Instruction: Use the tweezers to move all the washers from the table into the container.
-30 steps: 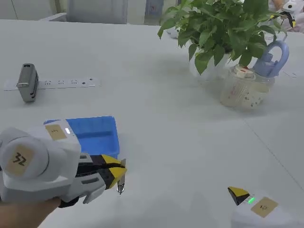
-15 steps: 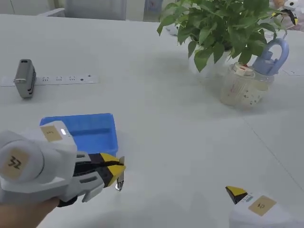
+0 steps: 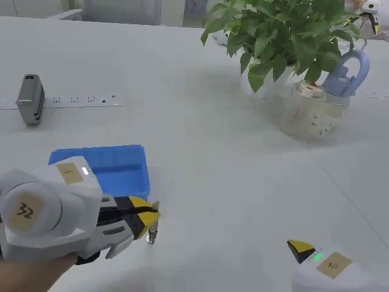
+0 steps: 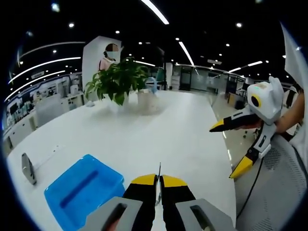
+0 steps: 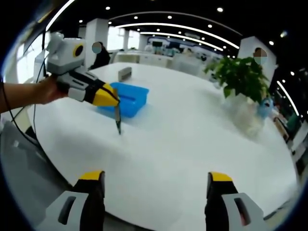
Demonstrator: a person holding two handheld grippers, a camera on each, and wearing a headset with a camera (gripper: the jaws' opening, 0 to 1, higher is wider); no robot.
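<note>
My left gripper [image 3: 151,217] sits low at the left of the head view, shut on slim metal tweezers [image 3: 151,235] that point down at the white table just right of the blue container [image 3: 118,163]. In the left gripper view the tweezers [image 4: 159,179] stick out between the closed yellow jaws, with the blue container [image 4: 79,190] to their left. My right gripper [image 5: 156,179] stands open with nothing between its jaws; one yellow tip [image 3: 301,248] of it shows at the bottom right. I cannot make out any washers on the table.
A potted plant [image 3: 279,36] and a clear bottle with a blue handle [image 3: 316,106] stand at the back right. A power strip [image 3: 73,100] with a grey adapter [image 3: 28,97] lies at the back left. The table's near edge [image 5: 144,219] is close below my right gripper.
The head camera has shifted a little. The left gripper keeps the tweezers beside the container, and the right gripper stays low at the right.
</note>
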